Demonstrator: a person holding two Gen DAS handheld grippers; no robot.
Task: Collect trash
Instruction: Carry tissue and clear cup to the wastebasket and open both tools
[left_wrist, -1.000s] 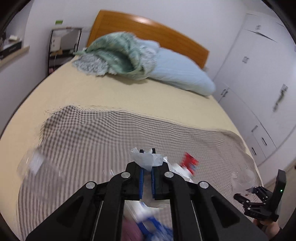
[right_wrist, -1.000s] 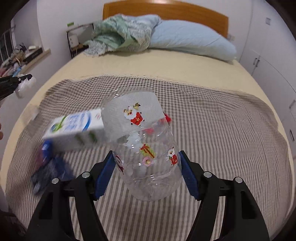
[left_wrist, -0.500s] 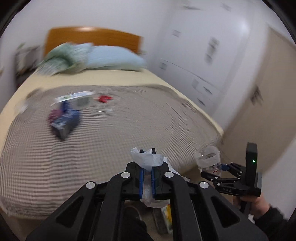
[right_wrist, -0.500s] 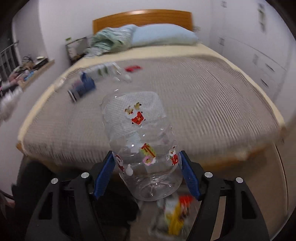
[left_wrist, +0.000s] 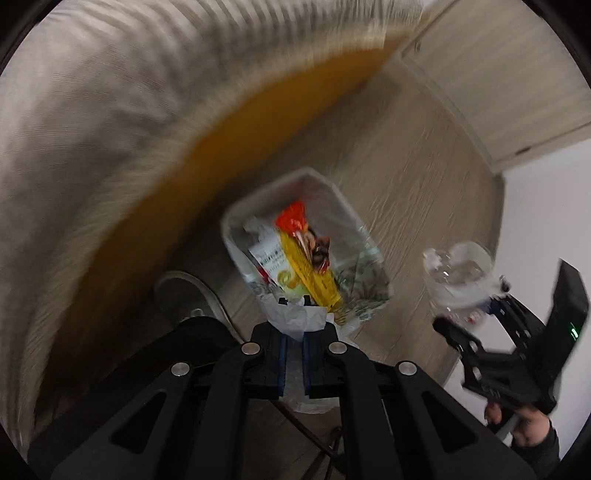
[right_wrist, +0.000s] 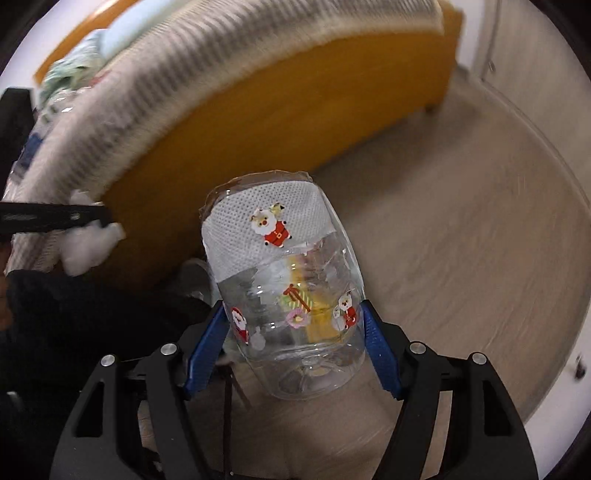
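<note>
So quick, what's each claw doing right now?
Left claw: closed on a crumpled white plastic wrapper, above the trash bin.
Right claw: closed on a clear plastic jar with Santa stickers.

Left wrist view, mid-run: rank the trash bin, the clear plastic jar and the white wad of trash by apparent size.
1. Trash bin, lined and holding wrappers, looks largest.
2. Clear plastic jar, held by the right hand-held gripper.
3. White wad of trash, pinched in the left hand-held gripper, looks smallest though nearest, partly hidden.

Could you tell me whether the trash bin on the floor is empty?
Not empty: the trash bin already holds a yellow wrapper and an orange packet.
</note>
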